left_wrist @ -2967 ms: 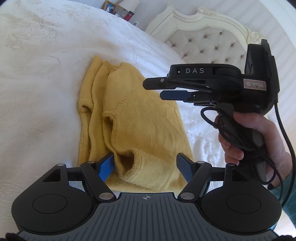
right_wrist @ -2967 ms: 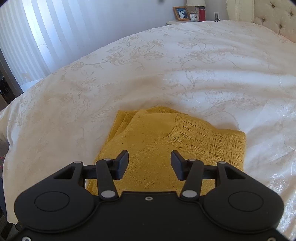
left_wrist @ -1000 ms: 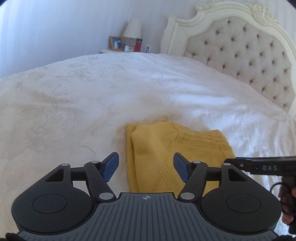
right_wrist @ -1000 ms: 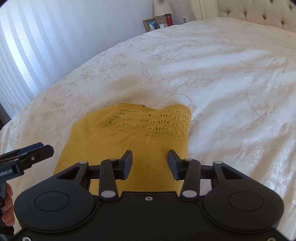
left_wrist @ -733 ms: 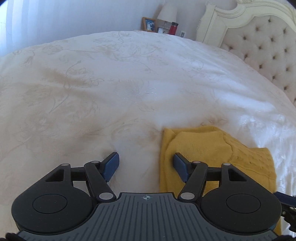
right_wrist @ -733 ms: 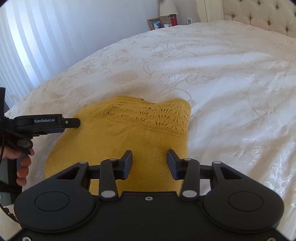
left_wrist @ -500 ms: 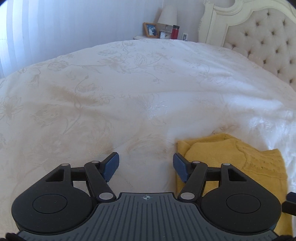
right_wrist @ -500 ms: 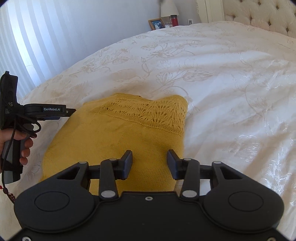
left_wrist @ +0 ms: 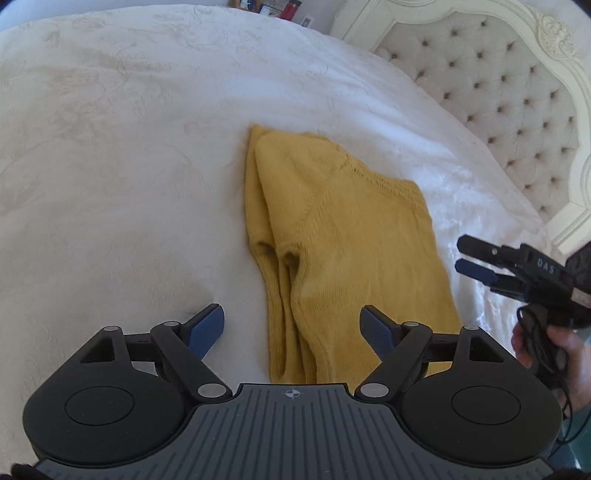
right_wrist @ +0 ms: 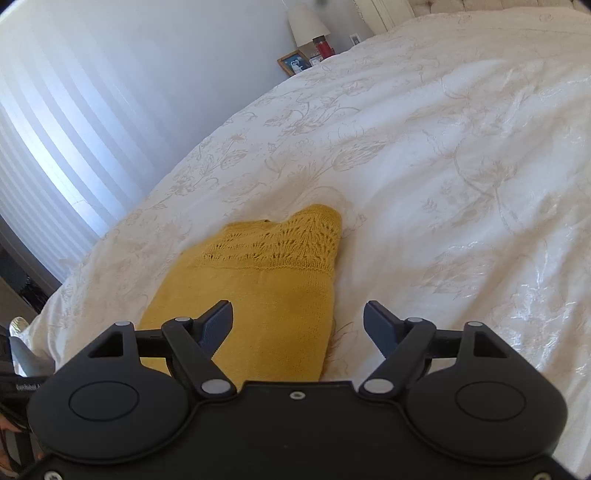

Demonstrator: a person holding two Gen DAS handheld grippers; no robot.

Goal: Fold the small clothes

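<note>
Risk: stacked left-edge layers of yellow sweater (left_wrist: 347, 236) liable to slip apart if only the top ply gets pinched.
Cause: loose knit, soft white bedspread (left_wrist: 122, 177) underneath.
Left gripper (left_wrist: 291, 325): angled down over near-left hem, jaws just opened wide, nothing gripped.
Right gripper (right_wrist: 297, 325): low over right edge, jaws just opened wide, empty.
Sweater: folded narrow, flat on bedspread.

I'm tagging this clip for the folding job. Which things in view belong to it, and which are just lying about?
Part of the job:
- yellow knitted top, folded on the bedspread
- left gripper, open
- right gripper, open

Just lying about:
- picture frame
- red bottle
- lamp
- tufted headboard
</note>
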